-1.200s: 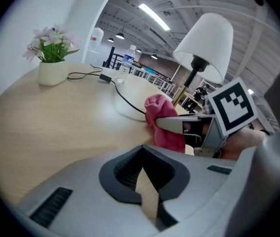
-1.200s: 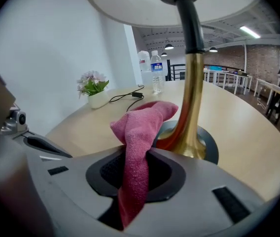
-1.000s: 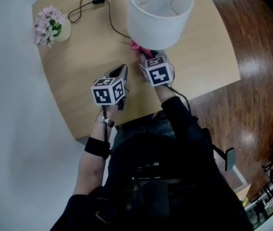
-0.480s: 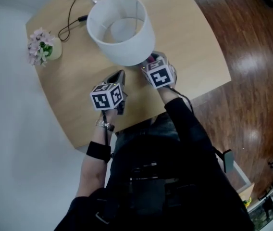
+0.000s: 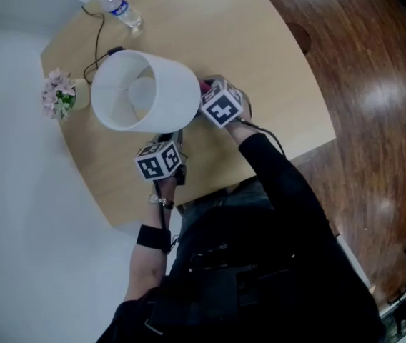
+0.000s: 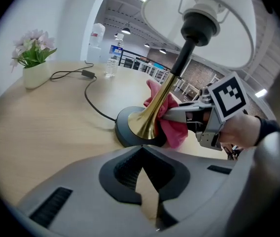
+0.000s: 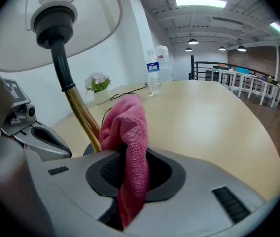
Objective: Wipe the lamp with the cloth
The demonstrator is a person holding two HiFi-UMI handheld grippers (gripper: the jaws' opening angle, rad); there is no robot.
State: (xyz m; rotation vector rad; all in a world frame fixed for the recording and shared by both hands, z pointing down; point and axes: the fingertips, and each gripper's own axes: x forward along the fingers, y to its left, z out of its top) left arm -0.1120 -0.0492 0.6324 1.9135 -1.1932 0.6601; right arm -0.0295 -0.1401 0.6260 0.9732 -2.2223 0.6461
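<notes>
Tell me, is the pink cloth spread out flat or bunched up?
Bunched up: the cloth sits crumpled, clamped in the right gripper, against the lamp's brass stem.

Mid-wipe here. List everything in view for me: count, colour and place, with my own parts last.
lamp: one, white shade, brass stem, black base, mid-table
cloth: one, pink, against the lamp's stem just above the base
cord: one, black, from the lamp base toward the table's far edge
flower pot: one, pale pot with pink flowers, table's left edge
water bottle: one, clear with a blue label, table's far corner
table: one, light wood
floor: one, dark wood, right of the table
left tongs: one, grey, shut and empty, facing the lamp base
right tongs: one, grey, shut on the cloth
right sleeve: one, black, behind the right tongs
</notes>
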